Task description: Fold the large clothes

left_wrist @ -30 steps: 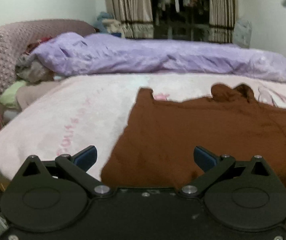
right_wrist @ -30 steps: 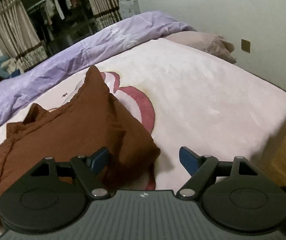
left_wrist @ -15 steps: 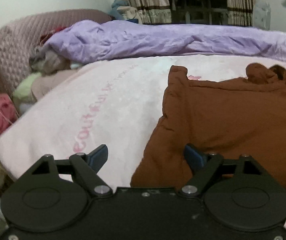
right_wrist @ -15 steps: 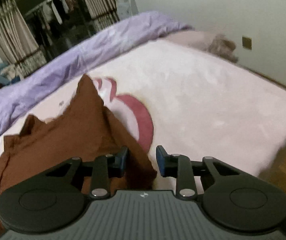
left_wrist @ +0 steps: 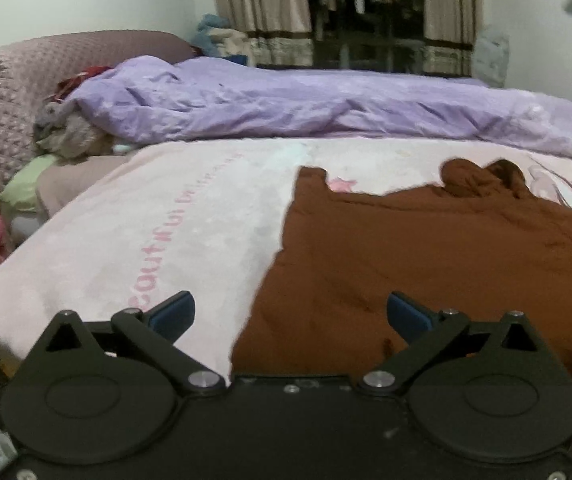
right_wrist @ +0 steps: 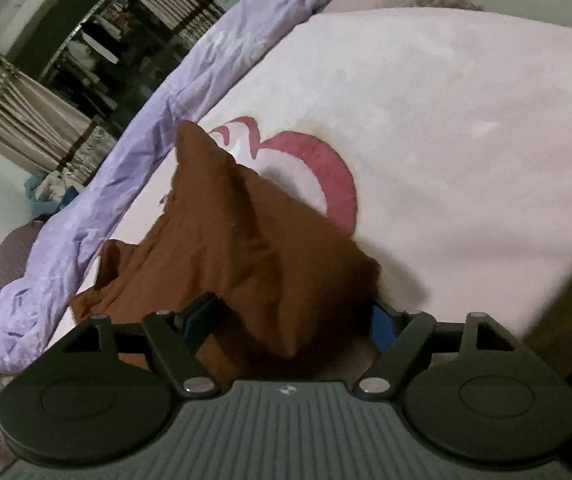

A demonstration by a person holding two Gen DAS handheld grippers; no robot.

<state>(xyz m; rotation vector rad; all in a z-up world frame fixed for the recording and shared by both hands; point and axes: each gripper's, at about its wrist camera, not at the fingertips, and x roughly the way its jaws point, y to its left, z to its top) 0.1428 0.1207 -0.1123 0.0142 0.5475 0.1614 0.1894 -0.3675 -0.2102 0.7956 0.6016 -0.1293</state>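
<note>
A large brown garment (left_wrist: 426,256) lies spread on the pink bed blanket (left_wrist: 189,216). My left gripper (left_wrist: 290,314) is open just above the garment's near left corner, with the edge of the cloth between its blue fingertips (left_wrist: 171,312). In the right wrist view the garment's right part (right_wrist: 253,248) is bunched and raised, and its near corner fills the gap of my right gripper (right_wrist: 292,320). The jaws stand wide apart around the cloth and do not pinch it.
A purple duvet (left_wrist: 326,108) lies along the far side of the bed. A quilted headboard (left_wrist: 9,92) and loose clothes (left_wrist: 65,132) are at the left. The bed's right edge (right_wrist: 546,300) drops to the floor. Curtains (left_wrist: 261,4) stand behind.
My left gripper swung right then back left over the garment's corner, staying open. My right gripper narrowed, then opened wide, rolled, and moved onto the garment's raised corner.
</note>
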